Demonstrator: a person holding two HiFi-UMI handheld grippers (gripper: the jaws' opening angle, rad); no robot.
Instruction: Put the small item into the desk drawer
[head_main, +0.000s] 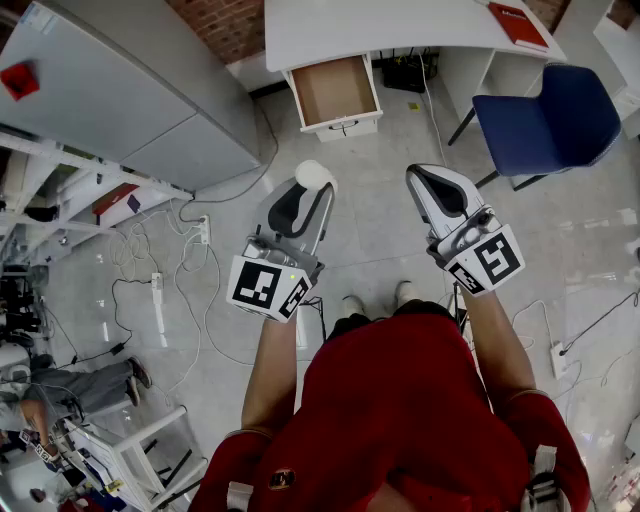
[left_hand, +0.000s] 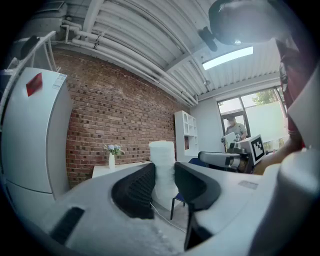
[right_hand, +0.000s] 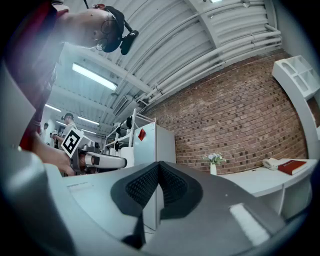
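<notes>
The left gripper (head_main: 309, 190) has its jaws part-way apart, pads pressing on either side of a small white cylinder (head_main: 315, 175); in the left gripper view (left_hand: 164, 186) that cylinder (left_hand: 162, 165) stands upright between the dark ribbed pads, its top rising above them. The right gripper (head_main: 424, 181) is empty, and its own view (right_hand: 159, 186) shows the pads closed together. Both are held over the grey floor, well apart from the white desk (head_main: 400, 25). The desk drawer (head_main: 335, 90) stands pulled open beneath the desktop, with a blue chair (head_main: 545, 115) to its right and a red book (head_main: 518, 22) on the desk
</notes>
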